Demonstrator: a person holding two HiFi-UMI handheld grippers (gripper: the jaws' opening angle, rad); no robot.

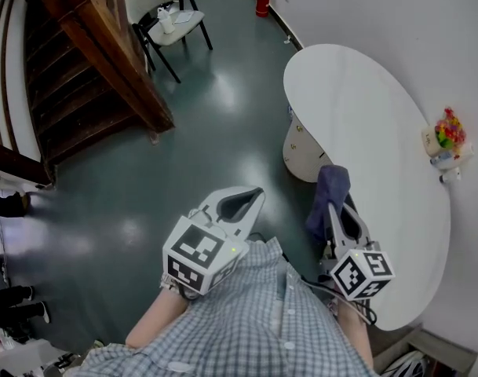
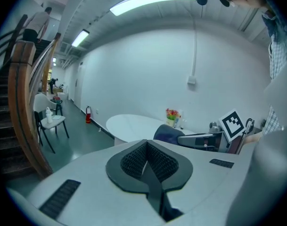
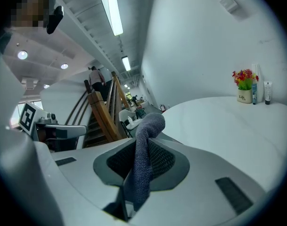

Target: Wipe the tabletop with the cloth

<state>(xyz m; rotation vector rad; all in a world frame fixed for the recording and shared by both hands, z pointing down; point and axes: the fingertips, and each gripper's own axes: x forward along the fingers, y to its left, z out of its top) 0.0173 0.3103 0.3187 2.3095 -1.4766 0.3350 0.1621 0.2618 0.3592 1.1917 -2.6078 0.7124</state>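
Left claw (image 1: pixel 246 199) closed, empty; right claw (image 1: pixel 341 210) pinching cloth (image 1: pixel 330 185).

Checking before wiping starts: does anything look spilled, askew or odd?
Nothing stands out. The cloth is clamped in the right hand-held gripper; no spill shows on the tabletop, and the flower pot stands upright.

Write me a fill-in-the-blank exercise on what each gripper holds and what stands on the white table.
1. The right gripper is shut on a dark blue-grey knitted ___.
2. The left gripper has its jaws together and holds ___.
3. The small pot of colourful flowers stands on the white oval ___, at the side by the wall.

Missing words: cloth; nothing; table.
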